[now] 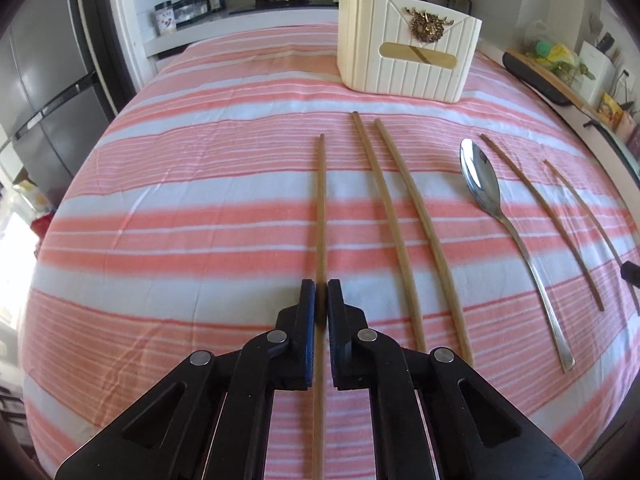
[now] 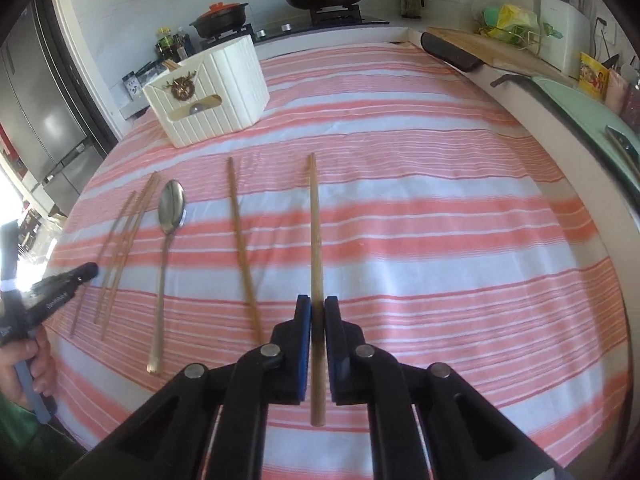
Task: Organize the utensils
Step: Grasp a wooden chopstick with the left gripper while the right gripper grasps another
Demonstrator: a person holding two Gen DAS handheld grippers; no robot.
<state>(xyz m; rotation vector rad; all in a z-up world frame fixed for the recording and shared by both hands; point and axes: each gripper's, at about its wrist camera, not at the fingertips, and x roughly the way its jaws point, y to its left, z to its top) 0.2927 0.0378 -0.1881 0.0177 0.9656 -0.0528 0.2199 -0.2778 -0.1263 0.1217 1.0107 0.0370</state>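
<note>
left gripper (image 1: 321,286): jaws closed onto the leftmost chopstick (image 1: 321,208), pinching it well back from its far tip; the stick runs straight out ahead between the pads, so a lift would probably bring it up roughly level rather than tipping

right gripper (image 2: 317,303): jaws likewise closed on the rightmost chopstick (image 2: 316,240), gripped toward its near end, with a short butt showing behind the pads and the long part reaching forward

why both at once: each hand has taken the outermost stick on its own side, which I judge saves a trip and keeps the two arms from crossing

remaining utensils: two chopsticks side by side (image 1: 400,216), a metal spoon (image 1: 482,184) and one more chopstick (image 1: 536,208) lie in a rough row on the striped cloth (image 1: 200,208) over the tabletop, all pointing toward the holder

holder (image 1: 404,56): white ribbed caddy at the far side of the cloth, well apart from the row; sticks and something rounded and metallic show through its front slot, so it is likely the destination

risk: thin round sticks may swivel in the pads during the carry
</note>
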